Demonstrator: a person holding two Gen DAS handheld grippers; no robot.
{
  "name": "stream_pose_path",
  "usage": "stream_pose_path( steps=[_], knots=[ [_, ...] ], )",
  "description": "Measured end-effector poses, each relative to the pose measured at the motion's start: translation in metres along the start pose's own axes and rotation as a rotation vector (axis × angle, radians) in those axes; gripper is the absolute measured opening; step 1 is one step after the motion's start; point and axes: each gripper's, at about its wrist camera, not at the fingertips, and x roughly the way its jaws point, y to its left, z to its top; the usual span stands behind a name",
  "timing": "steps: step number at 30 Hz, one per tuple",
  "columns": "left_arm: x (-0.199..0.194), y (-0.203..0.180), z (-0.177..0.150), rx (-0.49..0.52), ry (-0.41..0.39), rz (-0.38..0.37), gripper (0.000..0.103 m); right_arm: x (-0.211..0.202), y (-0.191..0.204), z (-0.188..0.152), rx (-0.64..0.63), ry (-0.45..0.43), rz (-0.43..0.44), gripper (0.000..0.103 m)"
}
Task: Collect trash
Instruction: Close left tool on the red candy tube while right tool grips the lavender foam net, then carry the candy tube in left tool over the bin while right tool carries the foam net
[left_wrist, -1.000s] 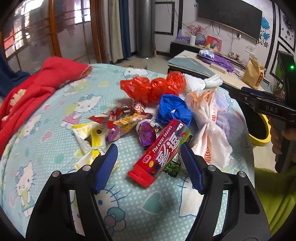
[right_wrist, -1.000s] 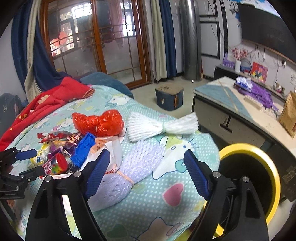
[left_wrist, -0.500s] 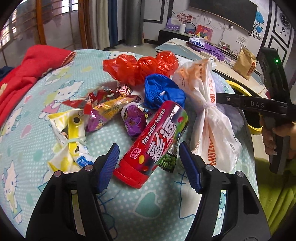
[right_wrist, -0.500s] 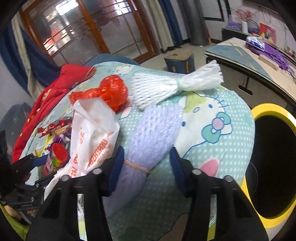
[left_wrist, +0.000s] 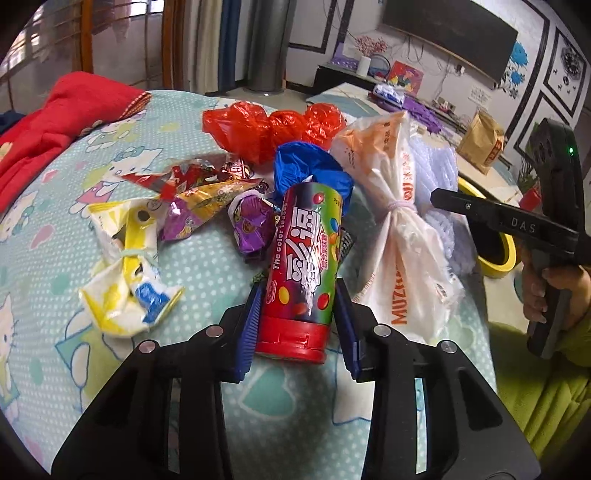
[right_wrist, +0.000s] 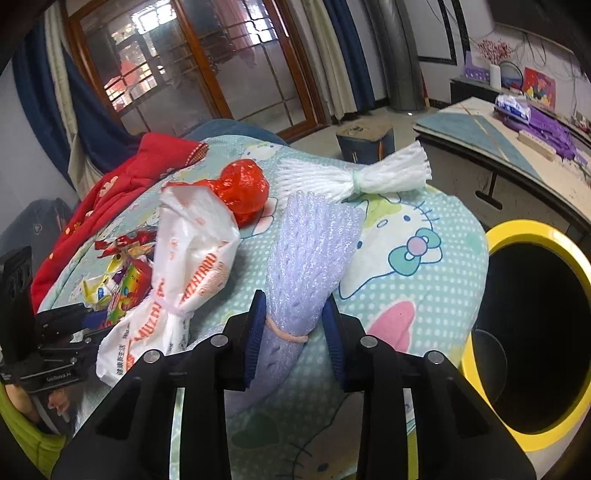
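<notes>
A red-capped candy tube (left_wrist: 306, 251) with a colourful label lies on the Hello Kitty bed sheet (left_wrist: 207, 266). My left gripper (left_wrist: 297, 325) is closing on the tube's cap end, and both blue pads touch its sides. A purple foam net (right_wrist: 310, 254), tied with a rubber band, lies near the bed's edge. My right gripper (right_wrist: 293, 332) is closing around its tied waist, and its pads press into the foam. The candy tube (right_wrist: 129, 291) also shows at the left of the right wrist view.
A white printed bag (left_wrist: 402, 236), a blue bag (left_wrist: 310, 166), a red bag (left_wrist: 266, 129) and several snack wrappers (left_wrist: 199, 199) lie around the tube. A white foam net (right_wrist: 354, 177) lies farther back. A yellow-rimmed bin (right_wrist: 528, 229) stands right of the bed. A red blanket (left_wrist: 59, 122) lies far left.
Both grippers have closed in from wide open. The left one moved forward onto the candy tube. The right one sank onto the purple foam net and now squeezes it.
</notes>
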Motion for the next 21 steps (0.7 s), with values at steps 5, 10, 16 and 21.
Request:
stream_pose_path(
  steps=[5, 10, 16, 21],
  knots=[
    [-0.024, -0.005, -0.007, -0.048, -0.081, 0.008, 0.03, -0.008, 0.003, 0.002, -0.012, -0.03, 0.025, 0.024],
    [-0.046, -0.013, -0.004, -0.076, -0.16, 0.022, 0.029, -0.02, 0.0, 0.007, -0.017, -0.065, 0.035, 0.023],
    [-0.06, -0.037, 0.012, -0.063, -0.217, 0.006, 0.029, -0.041, -0.01, 0.017, -0.016, -0.113, 0.038, 0.023],
    [-0.056, -0.063, 0.023, -0.029, -0.233, 0.001, 0.029, -0.06, -0.023, 0.021, -0.025, -0.149, 0.025, 0.023]
  ],
)
